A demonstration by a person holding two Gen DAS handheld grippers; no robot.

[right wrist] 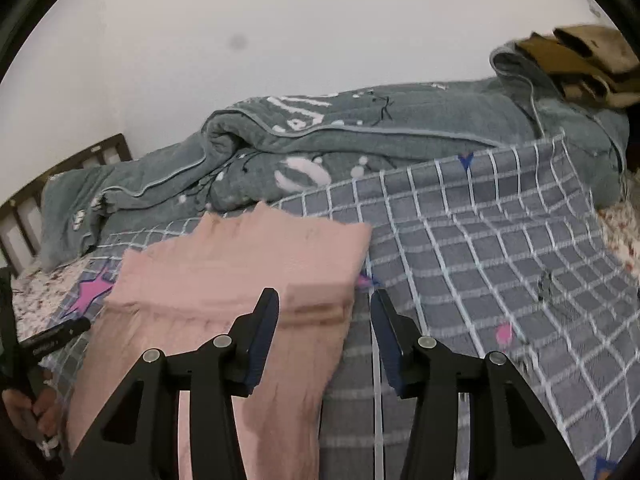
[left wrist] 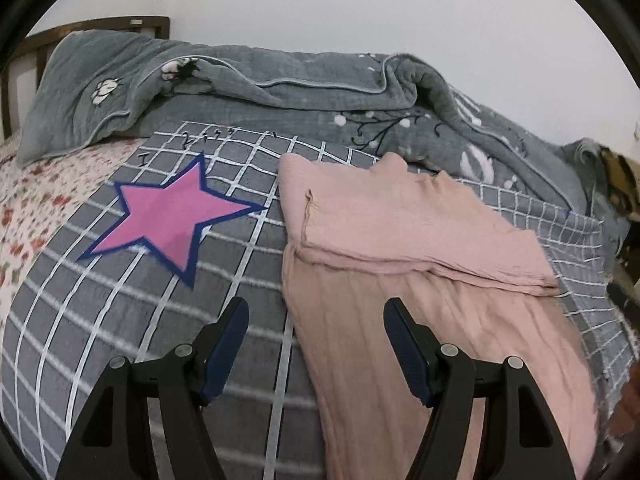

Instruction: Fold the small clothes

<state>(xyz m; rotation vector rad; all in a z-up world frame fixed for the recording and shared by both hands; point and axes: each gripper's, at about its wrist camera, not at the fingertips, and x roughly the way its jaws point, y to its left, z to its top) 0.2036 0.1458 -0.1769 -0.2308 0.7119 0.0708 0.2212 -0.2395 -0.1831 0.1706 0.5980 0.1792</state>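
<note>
A pink garment (left wrist: 404,248) lies flat on the grey checked mat (left wrist: 120,320), its upper part folded over into a band across the middle. My left gripper (left wrist: 316,308) hovers open above the garment's left edge, with nothing between its fingers. In the right wrist view the same pink garment (right wrist: 240,264) lies left of centre. There my right gripper (right wrist: 324,296) stands open over the garment's right edge and grips nothing. The left gripper (right wrist: 52,340) also shows at the left border of that view, held by a hand (right wrist: 28,412).
A bunched grey-green quilt (left wrist: 280,92) runs along the back against the white wall. A pink star (left wrist: 168,216) is printed on the mat left of the garment. A floral sheet (left wrist: 32,208), a dark headboard (left wrist: 100,26) and a brown bundle (right wrist: 580,60) lie at the edges.
</note>
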